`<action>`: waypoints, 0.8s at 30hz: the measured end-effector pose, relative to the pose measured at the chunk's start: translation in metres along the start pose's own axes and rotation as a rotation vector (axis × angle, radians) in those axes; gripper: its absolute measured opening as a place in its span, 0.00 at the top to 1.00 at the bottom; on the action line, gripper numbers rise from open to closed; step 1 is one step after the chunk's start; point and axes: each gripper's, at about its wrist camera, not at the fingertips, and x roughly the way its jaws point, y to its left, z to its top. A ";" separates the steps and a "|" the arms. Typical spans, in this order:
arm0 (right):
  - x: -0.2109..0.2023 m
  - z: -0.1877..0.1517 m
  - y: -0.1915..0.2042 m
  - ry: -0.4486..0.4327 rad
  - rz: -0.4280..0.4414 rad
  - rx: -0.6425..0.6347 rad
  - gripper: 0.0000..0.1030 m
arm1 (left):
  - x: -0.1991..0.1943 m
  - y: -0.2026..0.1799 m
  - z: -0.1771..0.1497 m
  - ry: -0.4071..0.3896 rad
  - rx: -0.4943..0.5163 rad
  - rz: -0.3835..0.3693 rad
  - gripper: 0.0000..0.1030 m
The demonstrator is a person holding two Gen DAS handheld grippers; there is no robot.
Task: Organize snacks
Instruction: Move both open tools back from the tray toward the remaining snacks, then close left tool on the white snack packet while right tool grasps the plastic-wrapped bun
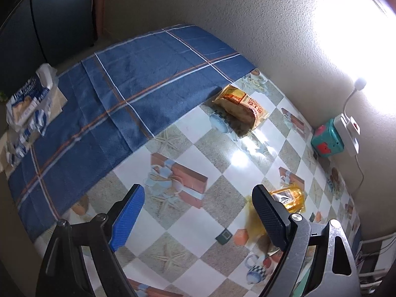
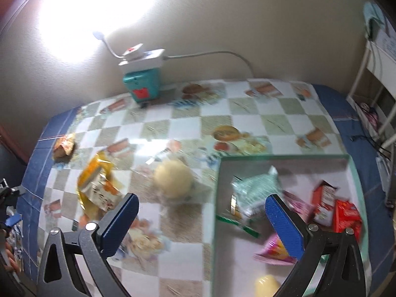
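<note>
My left gripper (image 1: 198, 212) is open and empty above the checked tablecloth. An orange snack pack (image 1: 241, 106) lies ahead near the blue cloth's edge. A yellow clear packet (image 1: 288, 199) lies just right of my right finger. My right gripper (image 2: 203, 222) is open and empty, over the edge of a pale green tray (image 2: 219, 185) holding several snacks: a green-white packet (image 2: 257, 188), red boxes (image 2: 346, 217) and a pink packet (image 2: 274, 250). A round yellow bun in clear wrap (image 2: 173, 182) lies left of the tray. The yellow packet (image 2: 97, 185) and the orange pack (image 2: 64, 146) lie further left.
A teal box (image 1: 326, 141) with a white power strip and lamp stands against the wall; it also shows in the right wrist view (image 2: 142, 86). A blue-white bag (image 1: 27, 104) sits at the far left on the blue cloth (image 1: 123, 94). A white rack (image 2: 376, 79) stands at the right.
</note>
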 end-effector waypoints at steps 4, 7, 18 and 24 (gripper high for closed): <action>0.011 0.009 0.011 -0.009 0.026 0.000 0.00 | 0.014 -0.012 -0.005 0.016 -0.032 -0.036 0.14; 0.025 0.015 0.015 -0.006 0.043 0.005 0.00 | 0.026 -0.027 -0.011 0.040 -0.031 -0.067 0.13; 0.078 0.020 0.014 0.026 0.077 0.014 0.00 | 0.064 -0.091 -0.043 0.155 0.031 -0.153 0.13; 0.094 0.020 0.020 0.027 0.083 -0.029 0.00 | 0.076 -0.113 -0.056 0.171 0.068 -0.155 0.14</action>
